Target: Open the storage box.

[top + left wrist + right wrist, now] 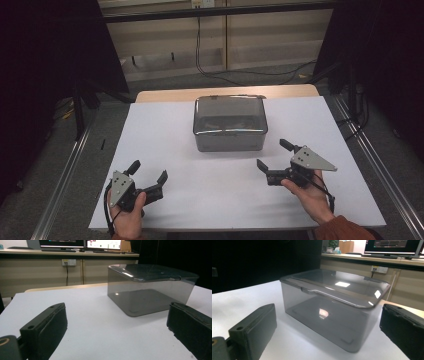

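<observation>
On the white table [165, 150] your work looks barely begun: one smoky lidded box [229, 124] sits at twelve o'clock, lid on, untouched. Your two grippers wait near you, left gripper [149, 172] at seven, right gripper [272, 155] at four, both spread wide and empty.

No legible text, label, brand or number appears anywhere; the monitor screens [103, 244] on the far desk show only blurred coloured shapes, and the smoky plastic box [229, 123] bears no markings.
</observation>
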### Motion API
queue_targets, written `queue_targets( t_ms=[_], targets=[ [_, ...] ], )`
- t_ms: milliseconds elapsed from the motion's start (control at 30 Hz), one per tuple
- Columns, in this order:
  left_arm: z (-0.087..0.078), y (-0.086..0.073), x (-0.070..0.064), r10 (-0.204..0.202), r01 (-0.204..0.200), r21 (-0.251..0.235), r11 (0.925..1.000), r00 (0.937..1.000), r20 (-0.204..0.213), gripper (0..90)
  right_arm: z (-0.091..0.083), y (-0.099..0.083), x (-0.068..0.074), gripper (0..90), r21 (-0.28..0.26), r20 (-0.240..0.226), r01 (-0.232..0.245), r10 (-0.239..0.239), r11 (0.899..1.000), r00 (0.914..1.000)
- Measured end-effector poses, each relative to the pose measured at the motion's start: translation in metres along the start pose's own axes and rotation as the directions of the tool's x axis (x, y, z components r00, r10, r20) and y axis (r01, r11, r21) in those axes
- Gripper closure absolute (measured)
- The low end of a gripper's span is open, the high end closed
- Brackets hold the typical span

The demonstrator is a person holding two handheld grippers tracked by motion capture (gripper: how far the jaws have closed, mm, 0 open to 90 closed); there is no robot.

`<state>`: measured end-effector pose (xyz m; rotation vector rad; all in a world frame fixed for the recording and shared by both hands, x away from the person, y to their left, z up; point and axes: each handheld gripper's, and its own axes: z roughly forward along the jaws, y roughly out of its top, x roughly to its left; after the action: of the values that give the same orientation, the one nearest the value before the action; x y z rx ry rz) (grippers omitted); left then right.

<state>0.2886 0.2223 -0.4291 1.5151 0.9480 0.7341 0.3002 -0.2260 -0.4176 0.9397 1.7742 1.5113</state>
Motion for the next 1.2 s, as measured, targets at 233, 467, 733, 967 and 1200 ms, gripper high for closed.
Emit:
queue_targets(
  t_ms=[233, 467, 733, 967, 1200],
  targets=[
    [0.0, 0.001, 0.0, 0.002, -0.002, -0.004, 1.0, 1.0, 0.006, 2.9, 0.015, 0.008, 0.006, 0.0, 0.004, -0.016, 0.013, -0.013, 1.0, 0.9998],
    [0.0, 0.0, -0.001, 0.009, -0.009, -0.002, 1.0, 0.9999, 0.008, 2.9, 0.029, 0.015, 0.012, 0.1, 0.027, -0.034, 0.05, -0.05, 0.998, 0.9982],
    [0.0, 0.0, -0.001, 0.011, -0.011, 0.0, 0.9999, 0.9999, 0.006, 2.9, 0.04, 0.018, 0.011, 0.0, 0.024, -0.047, 0.089, -0.087, 0.996, 0.995],
    [0.0, 0.0, -0.001, 0.013, -0.013, 0.001, 0.9999, 0.9999, 0.004, 2.9, 0.048, 0.023, 0.013, 0.3, 0.046, -0.048, 0.14, -0.138, 0.989, 0.9893],
    [0.0, 0.001, -0.002, 0.023, -0.023, 0.003, 0.9997, 0.9997, 0.009, 2.9, 0.052, 0.032, 0.021, 0.0, 0.041, -0.015, 0.251, -0.251, 0.967, 0.9679]
  ],
)
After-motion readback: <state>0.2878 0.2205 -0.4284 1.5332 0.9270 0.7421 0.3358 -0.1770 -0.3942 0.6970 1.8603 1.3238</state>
